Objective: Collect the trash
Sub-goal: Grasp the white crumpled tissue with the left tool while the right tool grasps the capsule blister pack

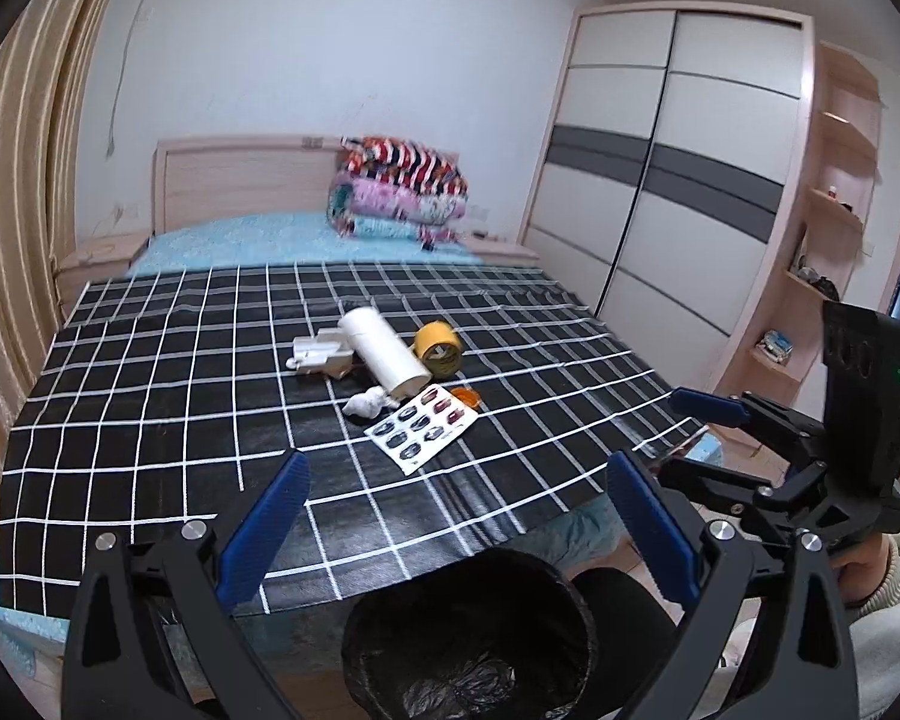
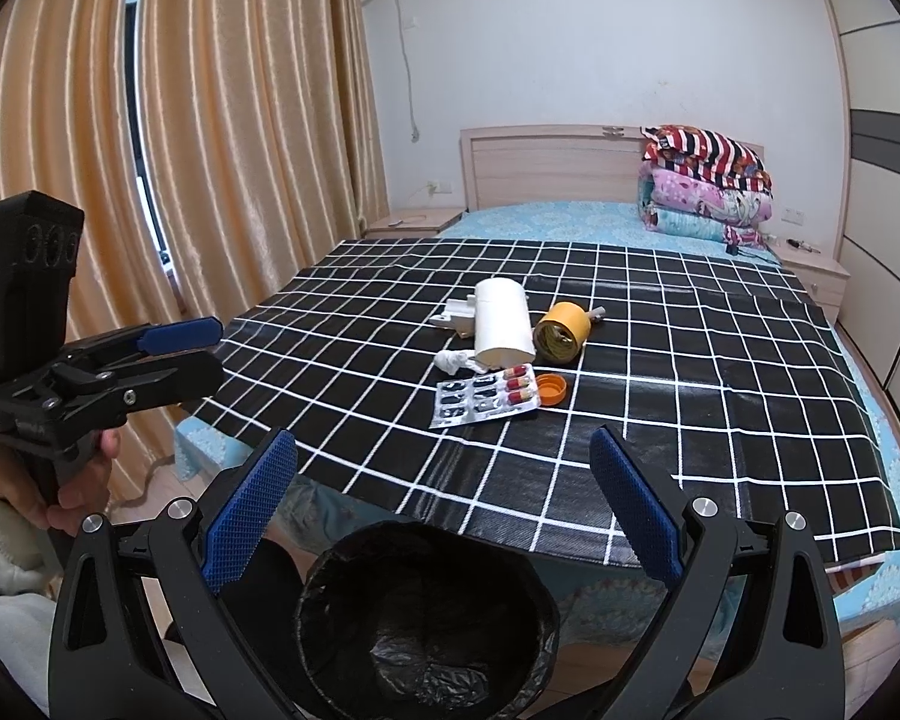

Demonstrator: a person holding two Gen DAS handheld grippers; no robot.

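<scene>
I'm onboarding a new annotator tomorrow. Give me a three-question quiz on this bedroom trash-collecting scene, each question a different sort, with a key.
1. True or false: the left gripper and the right gripper are both open and hold nothing.
2. Which item lies nearest the blister pack? A) orange cap B) tape roll C) folded quilts
3. Fill in: the bin below the foot of the bed is lined with a ____ bag.

Key: 1 true; 2 A; 3 black.
</scene>
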